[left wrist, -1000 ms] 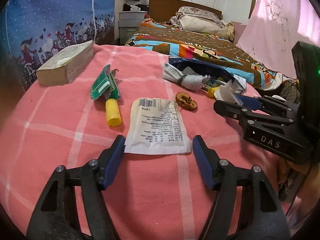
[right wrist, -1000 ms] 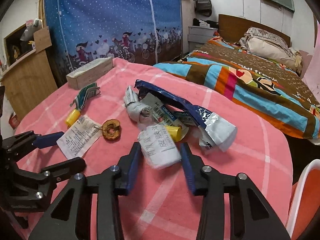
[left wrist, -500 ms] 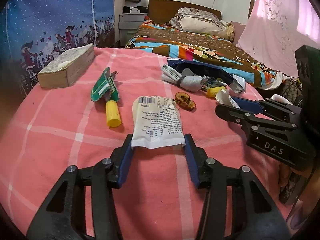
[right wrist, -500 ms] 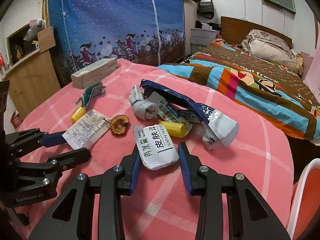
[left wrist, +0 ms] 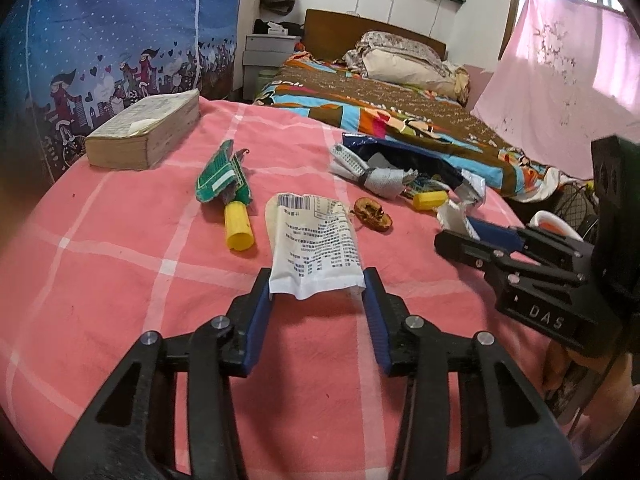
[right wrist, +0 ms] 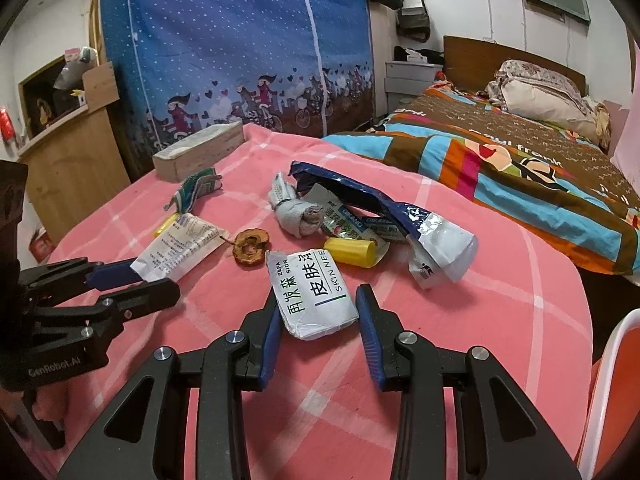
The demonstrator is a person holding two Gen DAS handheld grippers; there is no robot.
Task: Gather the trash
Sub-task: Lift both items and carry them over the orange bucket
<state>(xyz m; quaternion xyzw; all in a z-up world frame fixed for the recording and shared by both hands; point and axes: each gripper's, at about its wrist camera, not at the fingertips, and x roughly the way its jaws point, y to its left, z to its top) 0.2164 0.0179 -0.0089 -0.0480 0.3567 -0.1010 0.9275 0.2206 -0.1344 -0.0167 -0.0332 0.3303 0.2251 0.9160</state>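
Observation:
Trash lies scattered on a pink checked tablecloth. My left gripper has its jaws closing on the near end of a white printed paper packet. Both pads touch its edges and the packet bows between them. From the right wrist view the left gripper shows at the left with that paper packet. My right gripper is shut on a white skin-care sachet, with the sachet's near end between the pads. The right gripper is also in the left wrist view.
Loose on the cloth are a green wrapper, a yellow tube, a dried brown fruit slice, a crumpled grey wrapper, another yellow tube and a blue foil bag. A thick book lies far left. A bed stands behind.
The left jaws have closed in until they touch the paper packet, which has narrowed and bowed. The right gripper has kept its sachet, which now shows its printed face.

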